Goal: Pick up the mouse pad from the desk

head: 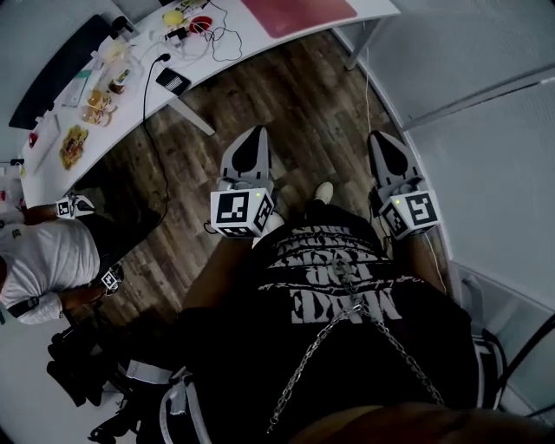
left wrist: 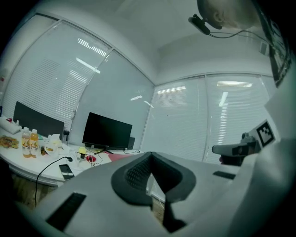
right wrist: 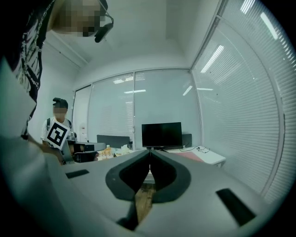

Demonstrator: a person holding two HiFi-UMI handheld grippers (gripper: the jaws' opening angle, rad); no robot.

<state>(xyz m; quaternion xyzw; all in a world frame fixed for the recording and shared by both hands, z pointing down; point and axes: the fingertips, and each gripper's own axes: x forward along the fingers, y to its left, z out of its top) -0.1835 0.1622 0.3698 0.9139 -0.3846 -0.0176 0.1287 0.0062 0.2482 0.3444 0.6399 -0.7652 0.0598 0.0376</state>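
Note:
The pink mouse pad (head: 297, 13) lies flat on the white desk (head: 234, 43) at the top of the head view, well beyond both grippers. My left gripper (head: 255, 131) and right gripper (head: 378, 136) hover side by side over the wooden floor, both shut and empty. In the left gripper view the closed left gripper (left wrist: 150, 154) points toward the desk, with the mouse pad (left wrist: 121, 157) just left of the tips. In the right gripper view the closed right gripper (right wrist: 149, 151) points at the desk, and the mouse pad (right wrist: 194, 156) lies right of the black monitor (right wrist: 162, 134).
The desk also carries a phone (head: 173, 81), cables, bottles and snack packets (head: 95, 104), with a slanted leg (head: 192, 116) beneath. Another person (head: 43, 260) with marker cubes stands at the left. Blinds and a glass wall (head: 486, 147) run along the right.

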